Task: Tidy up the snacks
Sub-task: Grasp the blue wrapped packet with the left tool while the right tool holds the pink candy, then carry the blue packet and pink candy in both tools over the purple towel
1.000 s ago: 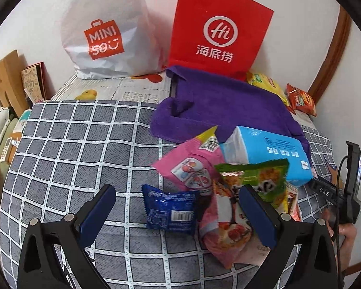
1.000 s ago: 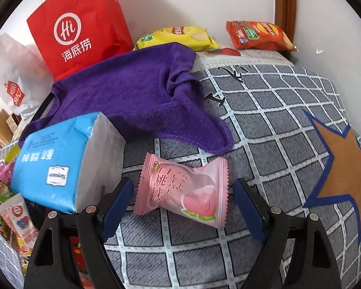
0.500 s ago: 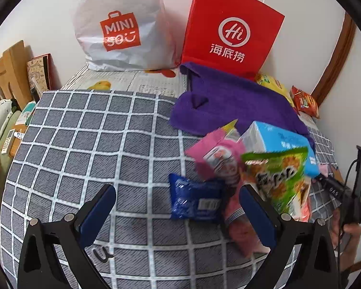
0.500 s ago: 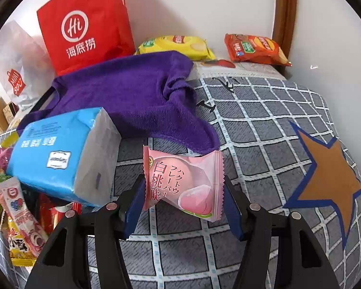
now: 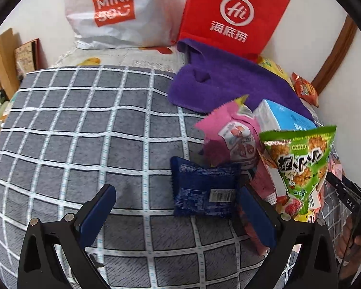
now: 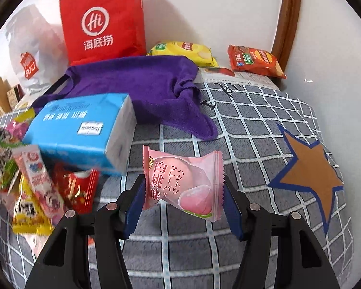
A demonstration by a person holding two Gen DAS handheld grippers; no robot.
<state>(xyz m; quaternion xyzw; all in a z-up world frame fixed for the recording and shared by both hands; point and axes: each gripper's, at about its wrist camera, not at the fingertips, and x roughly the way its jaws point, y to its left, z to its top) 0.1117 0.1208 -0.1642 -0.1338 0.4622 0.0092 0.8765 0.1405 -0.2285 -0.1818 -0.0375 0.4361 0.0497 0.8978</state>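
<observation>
Pink peach snack packet [image 6: 183, 183] clamped in right gripper [image 6: 183, 201], lifted above checked blanket [image 6: 240, 125]; left gripper [image 5: 177, 213] fingers apart, blue packet [image 5: 204, 190] between; open blanket left; red "Hi" bag [image 6: 103, 21], MINISO bag [image 5: 113, 12] at wall.

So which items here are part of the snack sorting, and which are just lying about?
Job: pink peach snack held in right gripper; blue packet between open left gripper fingers; green bag; yellow chips; orange chips.

Lying about: purple towel; tissue pack; red bag; white bag.
</observation>
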